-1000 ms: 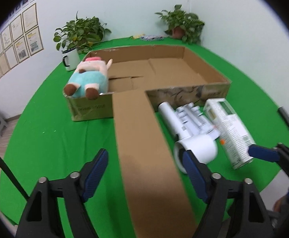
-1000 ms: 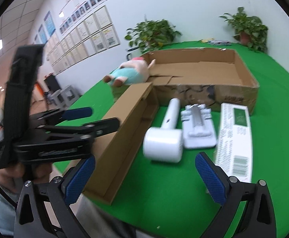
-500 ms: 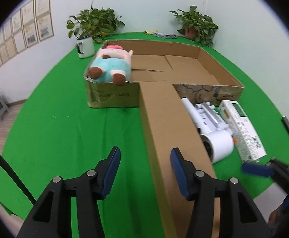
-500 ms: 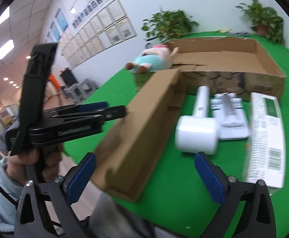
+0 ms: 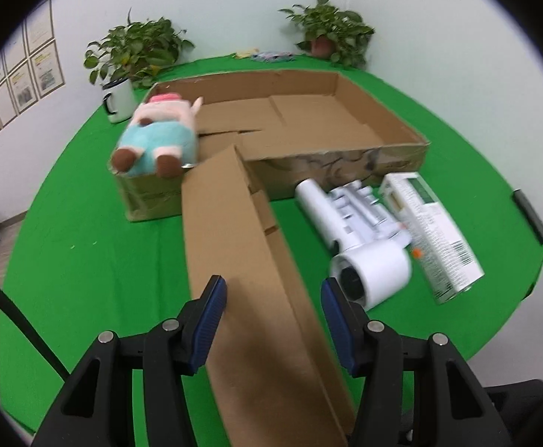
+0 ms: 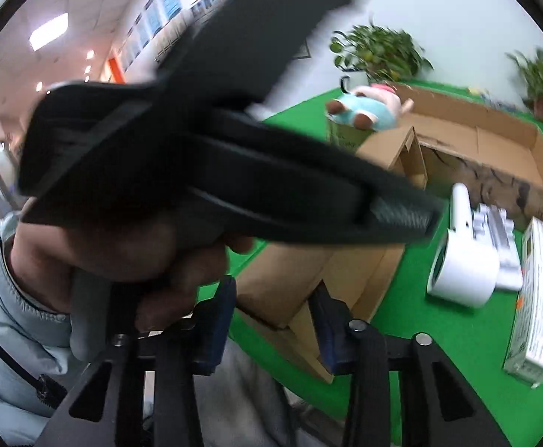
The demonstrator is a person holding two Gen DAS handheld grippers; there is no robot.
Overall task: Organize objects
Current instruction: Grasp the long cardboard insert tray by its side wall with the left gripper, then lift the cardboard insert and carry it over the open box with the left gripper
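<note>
White walls (image 5: 234, 7) enclose a green-clothed round table (image 5: 77, 246). Framed certificates (image 5: 29, 70) hang at upper left; two potted plants (image 5: 137, 52) stand behind; ceiling lights (image 6: 50, 31) glow upper left.

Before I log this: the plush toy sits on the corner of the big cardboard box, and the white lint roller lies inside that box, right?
Not quite. The plush toy does sit on the big cardboard box corner, but the white lint roller lies outside it on the green tablecloth, as the left wrist view shows.
</note>
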